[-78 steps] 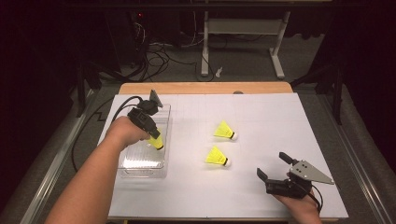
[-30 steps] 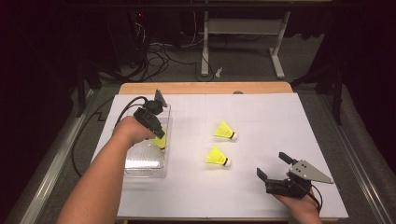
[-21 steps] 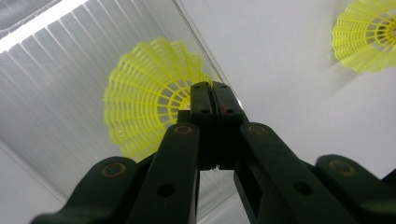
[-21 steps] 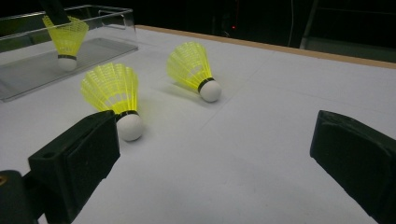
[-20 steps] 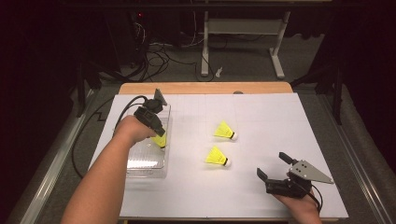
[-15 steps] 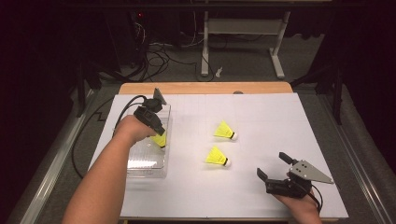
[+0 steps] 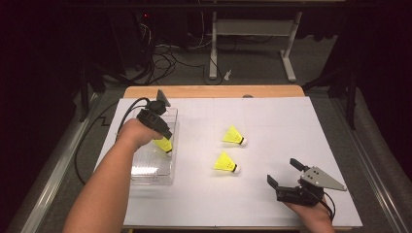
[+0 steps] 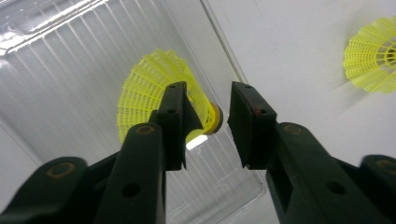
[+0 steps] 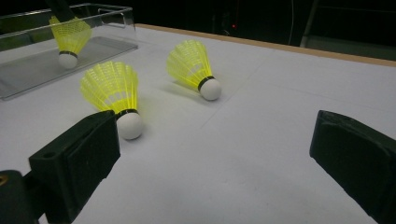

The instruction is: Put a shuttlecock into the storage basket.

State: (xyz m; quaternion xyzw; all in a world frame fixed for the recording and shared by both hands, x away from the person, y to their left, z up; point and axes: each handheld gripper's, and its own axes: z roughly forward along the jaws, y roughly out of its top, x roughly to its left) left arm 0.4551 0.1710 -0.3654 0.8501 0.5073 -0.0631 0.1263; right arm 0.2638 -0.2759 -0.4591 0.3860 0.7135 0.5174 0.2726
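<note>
Over the clear tray (image 7: 151,170), a shuttlecock (image 8: 159,93) is framed by the left gripper's (image 8: 208,116) just-parted jaws; two more shuttlecocks (image 7: 226,162) are seen beside the wide-open right gripper (image 7: 286,172).

In the left gripper view, we see the near jaw cover part of the skirt of the shuttlecock in the tray (image 8: 154,88), and its cork tip sits hidden behind the jaws. The second shuttlecock (image 8: 373,60) is cut off by the right edge. In the high view, our left gripper (image 7: 154,119) and hand (image 7: 136,133) hide part of the clear tray (image 7: 150,170).
</note>
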